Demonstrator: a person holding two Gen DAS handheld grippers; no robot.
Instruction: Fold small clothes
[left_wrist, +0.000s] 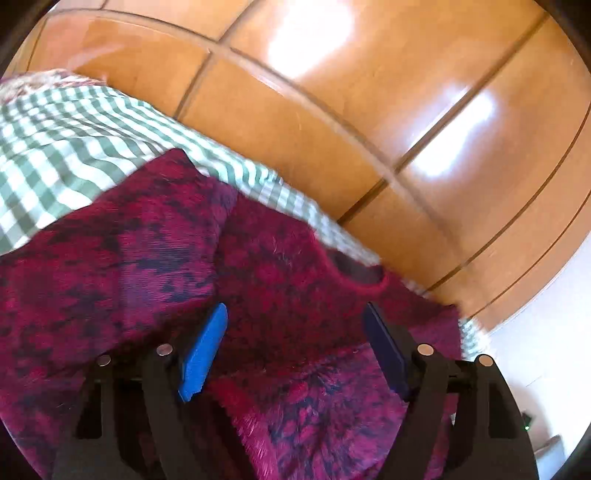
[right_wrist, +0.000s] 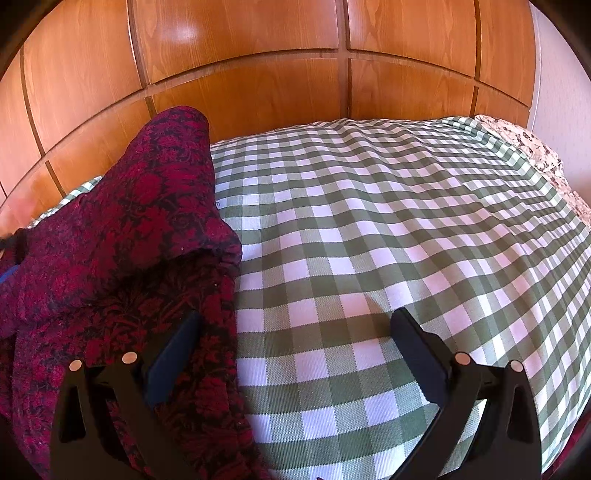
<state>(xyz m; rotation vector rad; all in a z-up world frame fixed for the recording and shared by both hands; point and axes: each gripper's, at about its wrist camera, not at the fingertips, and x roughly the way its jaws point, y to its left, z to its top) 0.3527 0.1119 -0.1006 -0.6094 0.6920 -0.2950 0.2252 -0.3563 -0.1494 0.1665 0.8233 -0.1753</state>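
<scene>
While the sweater (right_wrist: 122, 236) lies bunched on the checked cover (right_wrist: 388, 240), no fold looks finished. It's a red-and-dark patterned knit, sitting at the cover's left side in the right wrist view, close to the edge nearest the wood panels (right_wrist: 258, 81). One part is rolled or doubled over the rest there, more a heap than a flat fold. In the left wrist view the neckline (left_wrist: 356, 271) shows, with fabric humped up on the left side and the cover (left_wrist: 62, 147) beyond.

Left gripper (left_wrist: 295, 354): jaws apart, directly over the knit, fabric visible between the blue pads (left_wrist: 203, 354); can't tell if they touch it. That view is motion-blurred. Nothing clamped.

Right gripper (right_wrist: 295, 354): jaws apart too, straddling the sweater's right edge, one finger over the knit, the other over bare cover. Nothing clamped.

Progress estimate: early. Garment isn't spread flat, sleeves aren't distinguishable, no neat stack anywhere in view. Left to do, as I judge it: flatten, fold sides in, fold lengthwise. Only this one garment is visible; a floral fabric (right_wrist: 532, 147) shows at the far corner.
</scene>
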